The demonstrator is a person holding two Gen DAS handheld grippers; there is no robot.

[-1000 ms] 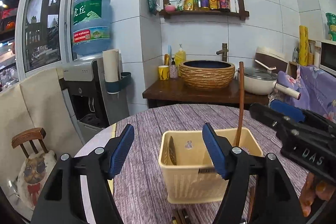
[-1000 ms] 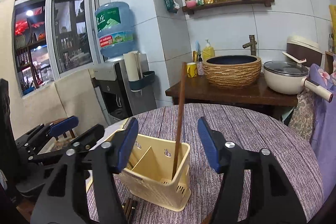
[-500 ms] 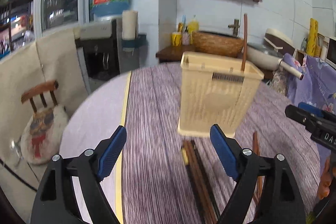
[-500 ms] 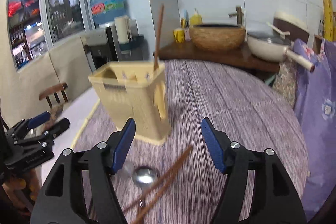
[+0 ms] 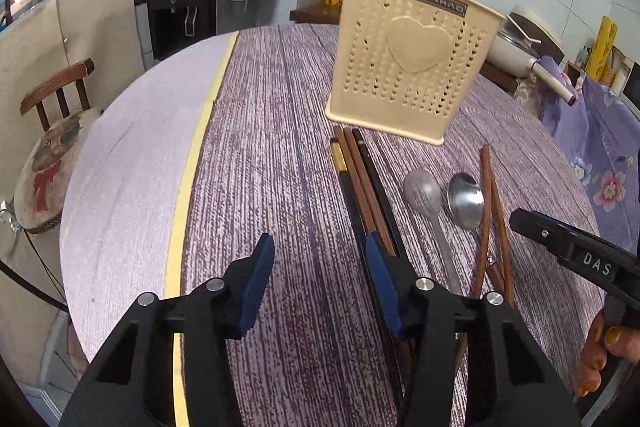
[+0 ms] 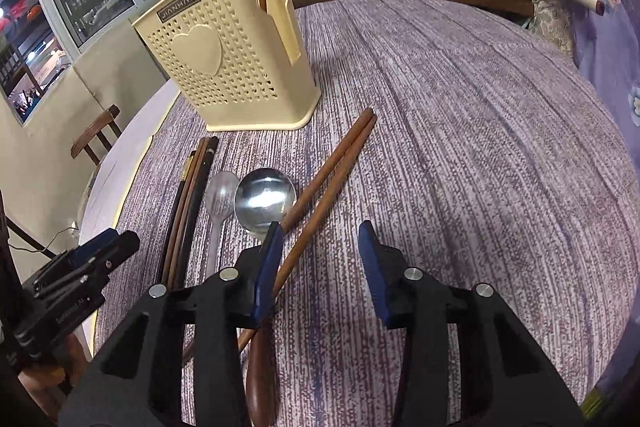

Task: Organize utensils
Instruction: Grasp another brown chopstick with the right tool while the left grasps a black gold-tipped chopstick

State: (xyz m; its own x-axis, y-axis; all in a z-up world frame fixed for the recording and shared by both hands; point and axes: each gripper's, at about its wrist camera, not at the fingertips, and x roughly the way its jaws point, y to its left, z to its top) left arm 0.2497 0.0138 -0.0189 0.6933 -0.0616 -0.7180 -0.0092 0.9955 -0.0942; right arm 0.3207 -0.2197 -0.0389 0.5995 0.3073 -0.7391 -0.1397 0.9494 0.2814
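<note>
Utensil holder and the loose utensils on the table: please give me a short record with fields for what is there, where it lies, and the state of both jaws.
holder: cream utensil holder upright on the table, one brown stick standing in it
dark chopsticks: bundle flat, in front of the holder
spoons: plastic spoon and metal spoon side by side
brown chopsticks: pair lying diagonally
left gripper: jaws just closing, nothing between them
right gripper: jaws just closing, not pressing anything

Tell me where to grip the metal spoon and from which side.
Take the metal spoon by its thin handle, not the bowl. It lies flat, bowl up and toward the holder, chopsticks close alongside. Coming from above, jaws across the handle, looks best.
</note>
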